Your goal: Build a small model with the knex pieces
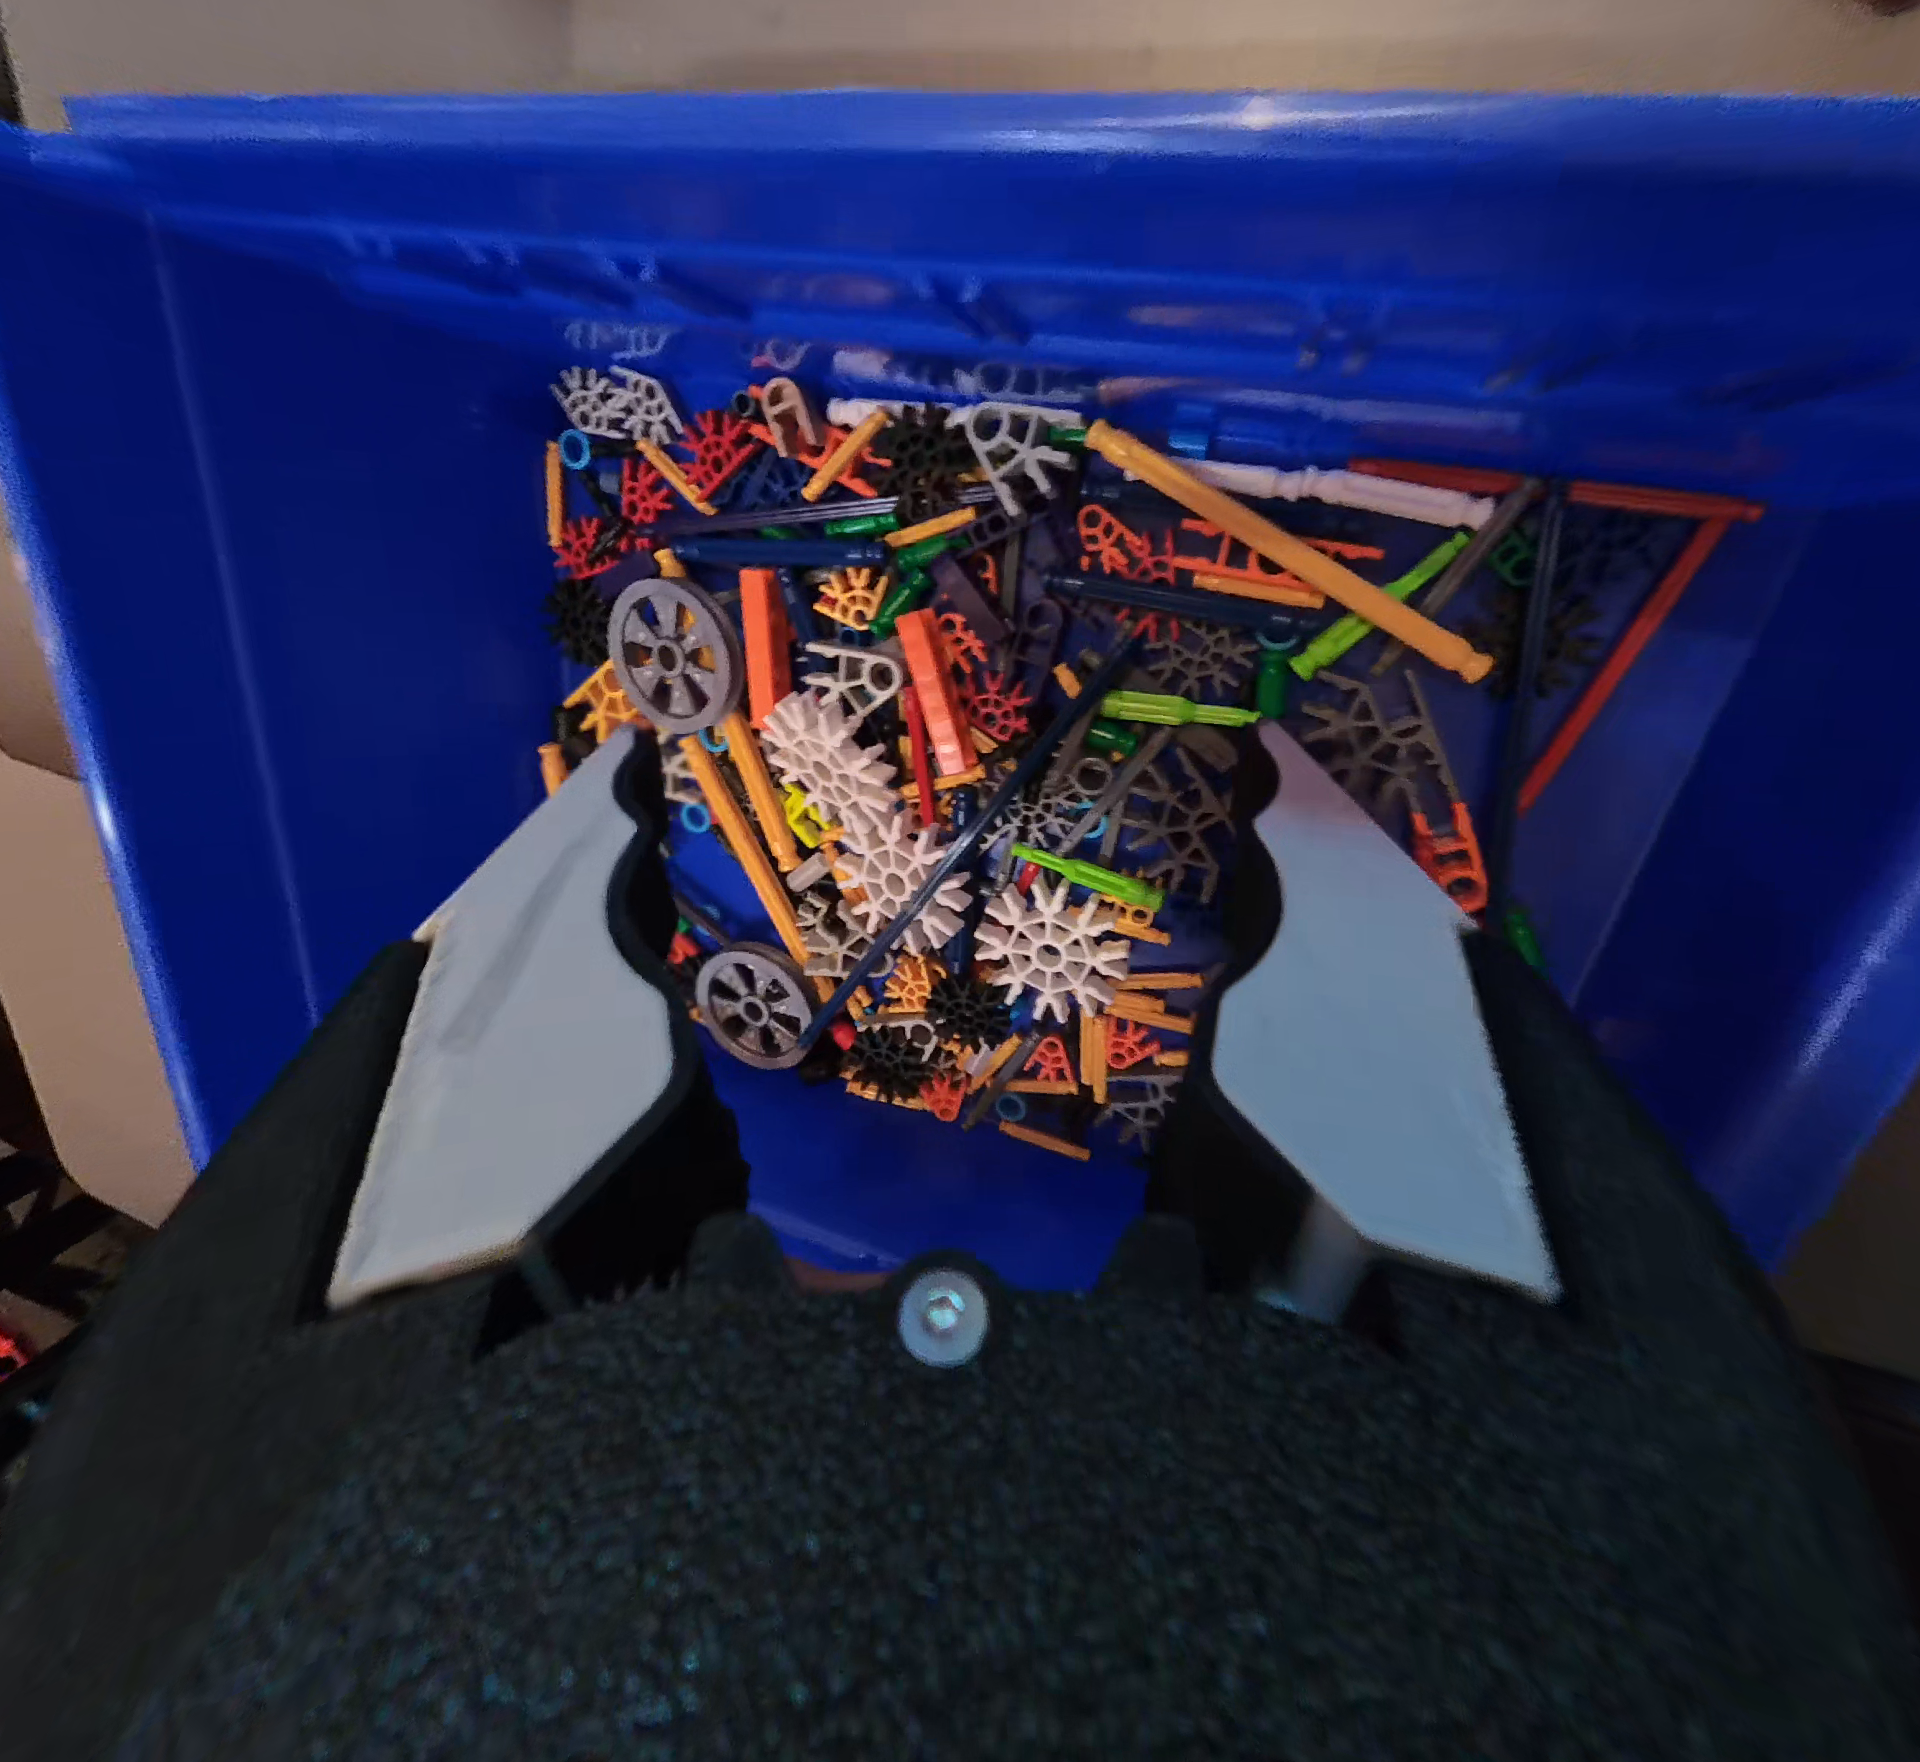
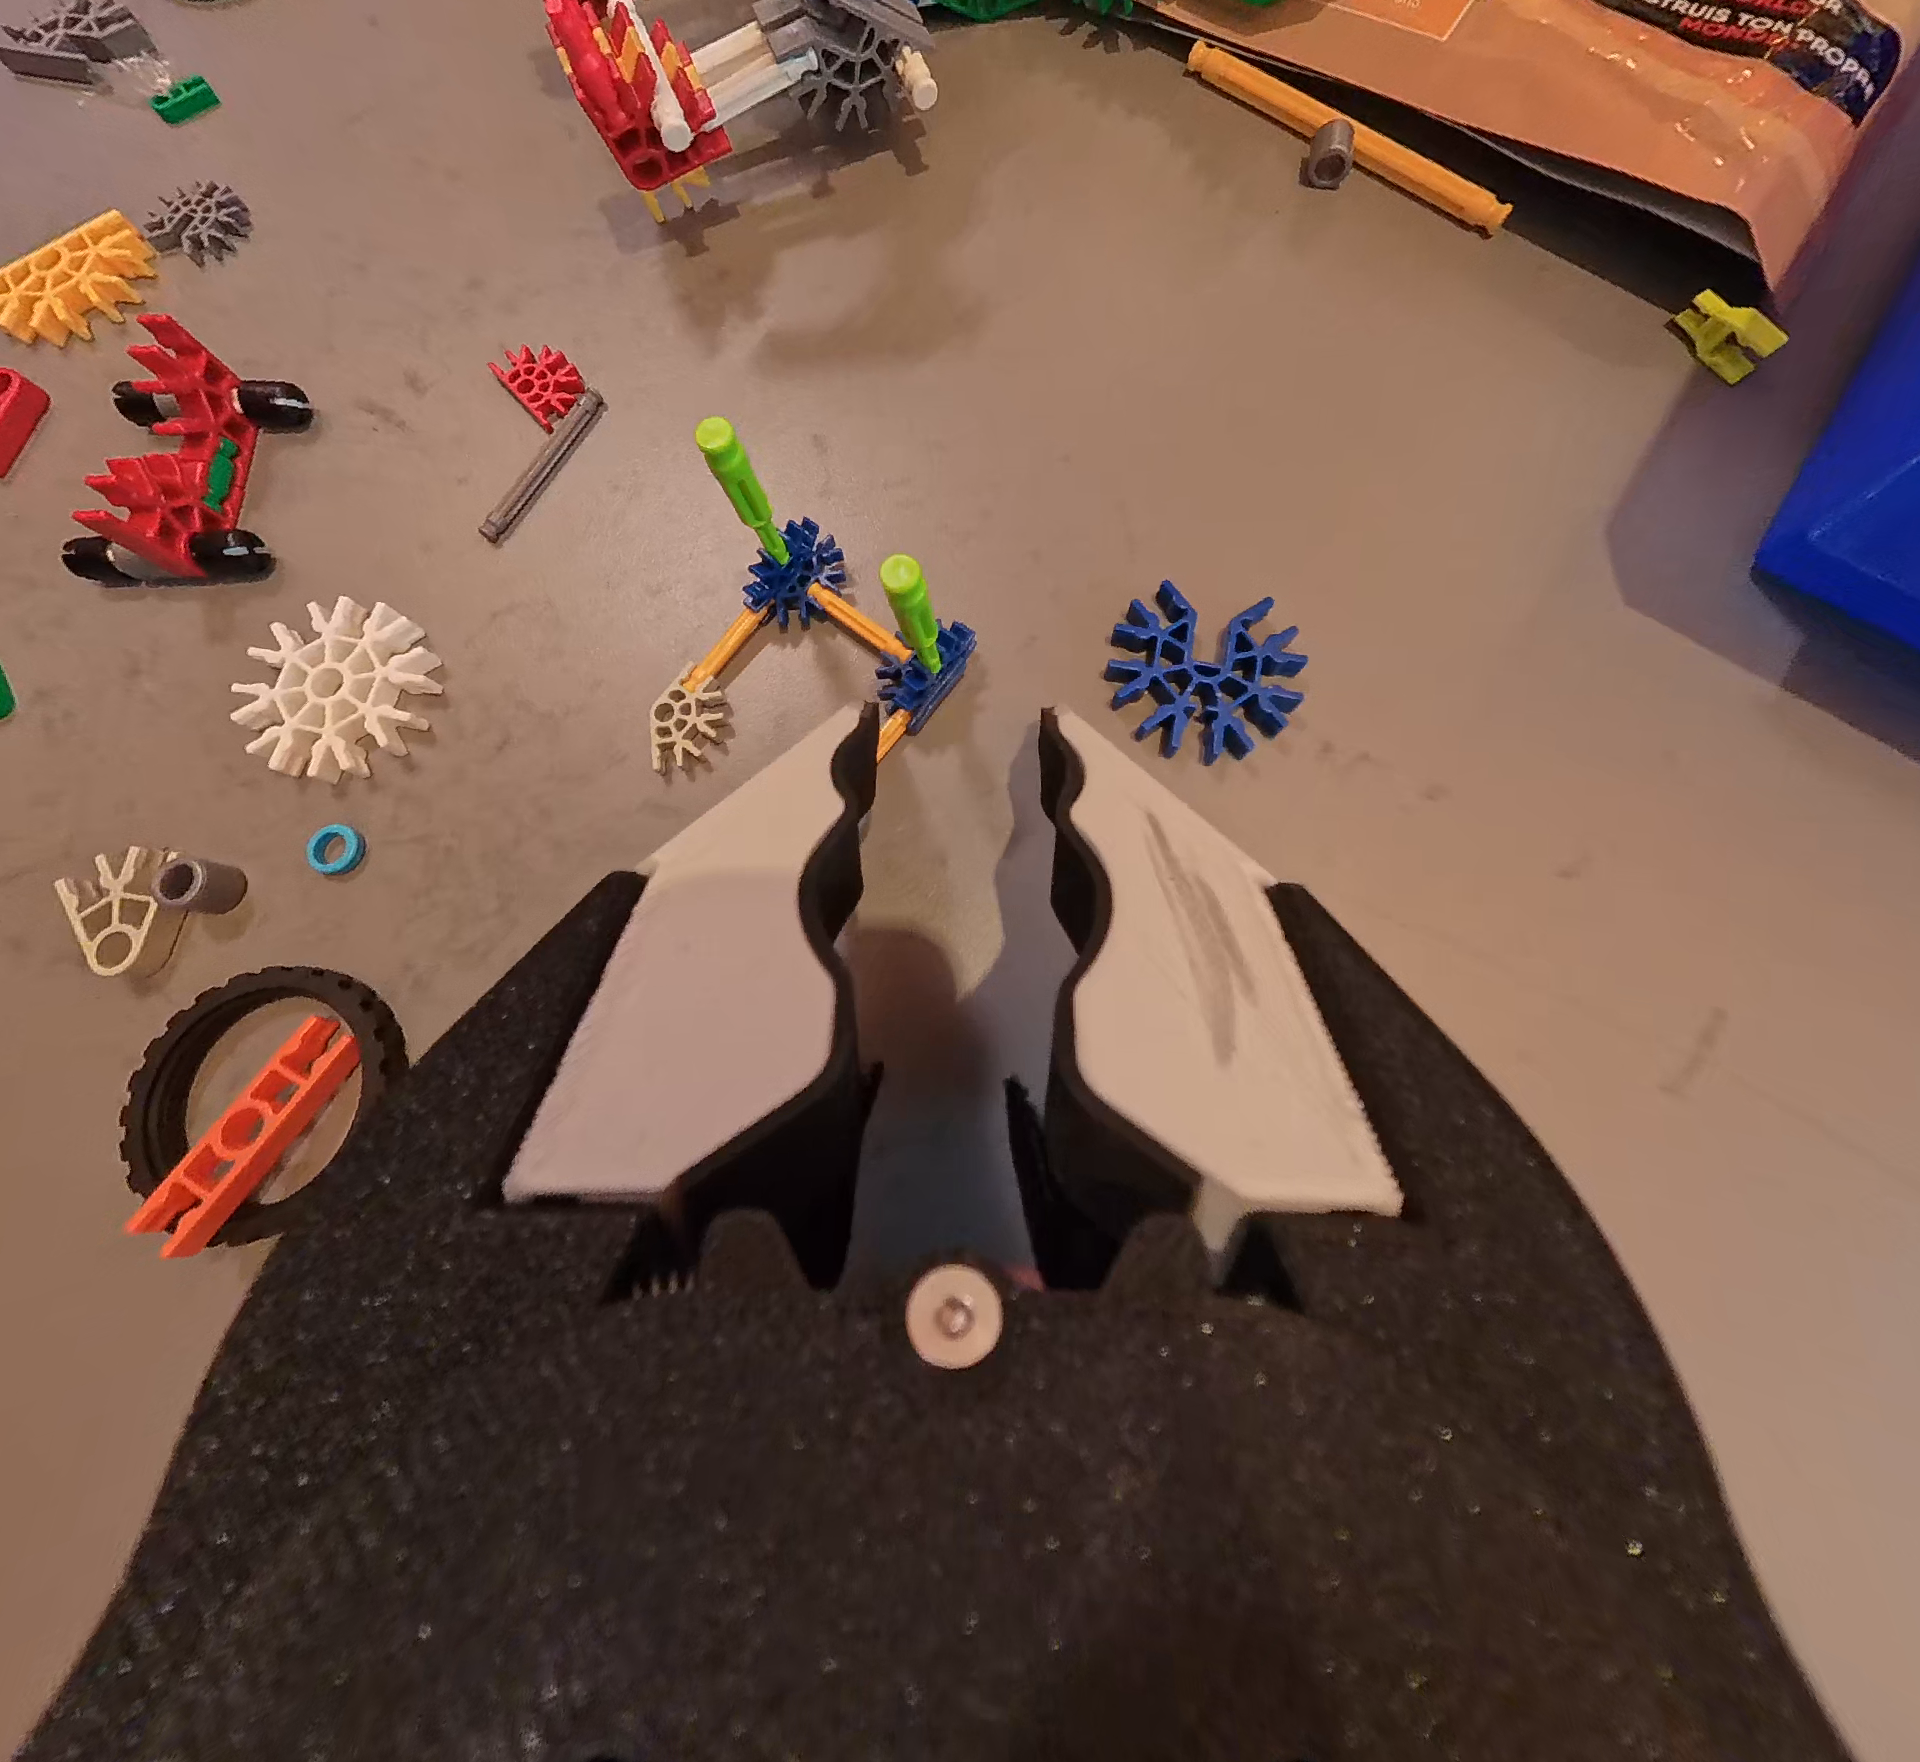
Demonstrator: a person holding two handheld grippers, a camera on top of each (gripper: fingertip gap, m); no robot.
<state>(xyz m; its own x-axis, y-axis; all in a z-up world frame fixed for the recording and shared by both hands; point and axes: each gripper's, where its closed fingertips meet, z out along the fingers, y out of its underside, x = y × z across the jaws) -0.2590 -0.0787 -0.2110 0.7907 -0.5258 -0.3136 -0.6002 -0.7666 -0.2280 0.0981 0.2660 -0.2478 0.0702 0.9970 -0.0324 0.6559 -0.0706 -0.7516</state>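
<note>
While poised above the deep blue plastic bin (image 1: 312, 569) of mixed rods and connectors (image 1: 935, 725): left hand-held gripper (image 1: 940, 756), fingers wide apart, empty. Right hand-held gripper (image 2: 956, 725): narrowly parted, empty, just short of the small blue-connector, yellow-rod assembly (image 2: 831, 611), slightly leftward on the grey surface (image 2: 1351, 569).

The left gripper (image 1: 940, 756) hangs above the blue bin (image 1: 312, 569), pointing down into it, its grey fingers (image 1: 540, 985) spread wide with nothing between them, though the picture is somewhat blurred. The right gripper (image 2: 954, 725) is out of the bin, its fingers parted by a narrower gap, empty.
</note>
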